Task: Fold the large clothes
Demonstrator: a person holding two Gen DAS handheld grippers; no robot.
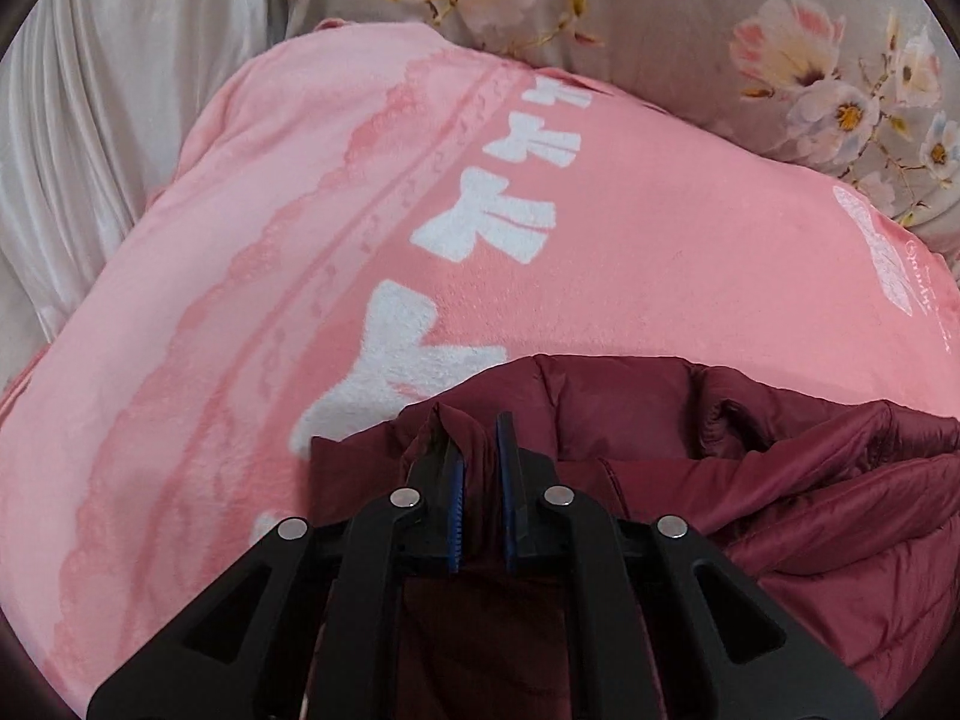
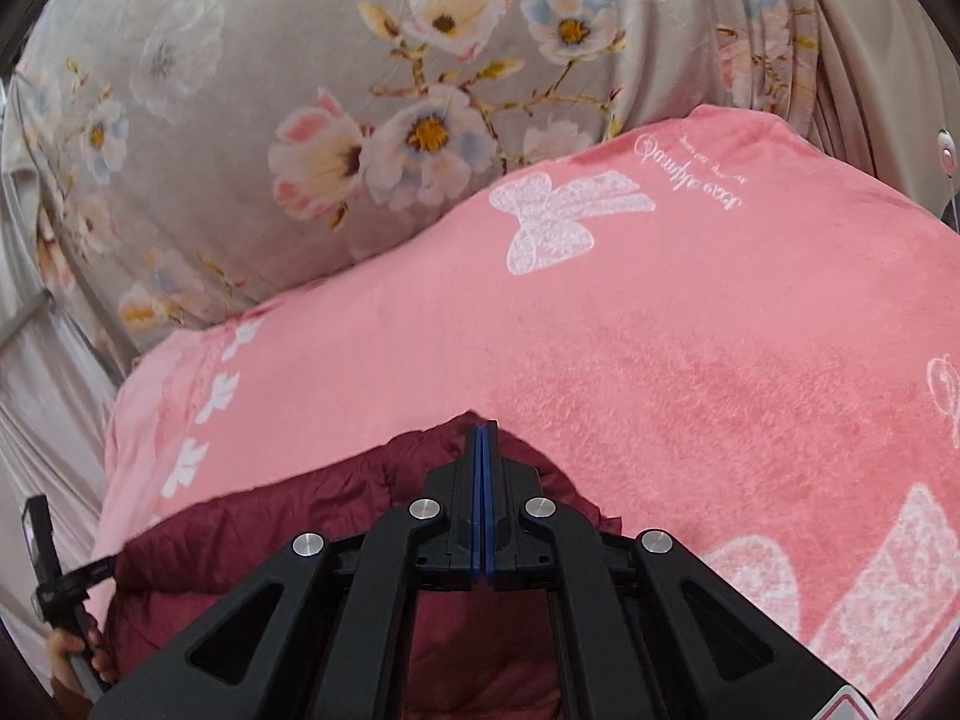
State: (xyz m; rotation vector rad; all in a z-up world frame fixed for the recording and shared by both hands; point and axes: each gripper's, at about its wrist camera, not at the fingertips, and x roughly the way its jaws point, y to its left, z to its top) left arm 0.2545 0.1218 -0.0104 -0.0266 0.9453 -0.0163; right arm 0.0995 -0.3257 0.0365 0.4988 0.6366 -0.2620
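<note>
A dark red quilted puffer jacket (image 1: 780,480) lies bunched on a pink fleece blanket (image 1: 630,252). My left gripper (image 1: 477,438) is shut on a raised fold of the jacket, with red fabric pinched between the blue pads. In the right wrist view the jacket (image 2: 240,528) fills the lower left, and my right gripper (image 2: 483,438) has its blue pads pressed together at the jacket's far edge. Whether fabric is between them is hidden. The left gripper's handle and the hand on it (image 2: 54,594) show at that view's lower left.
The pink blanket (image 2: 690,360) with white bows covers the bed. A grey floral duvet (image 2: 270,120) is heaped behind it, also in the left wrist view (image 1: 750,30). A white satin curtain (image 1: 90,120) hangs at the left.
</note>
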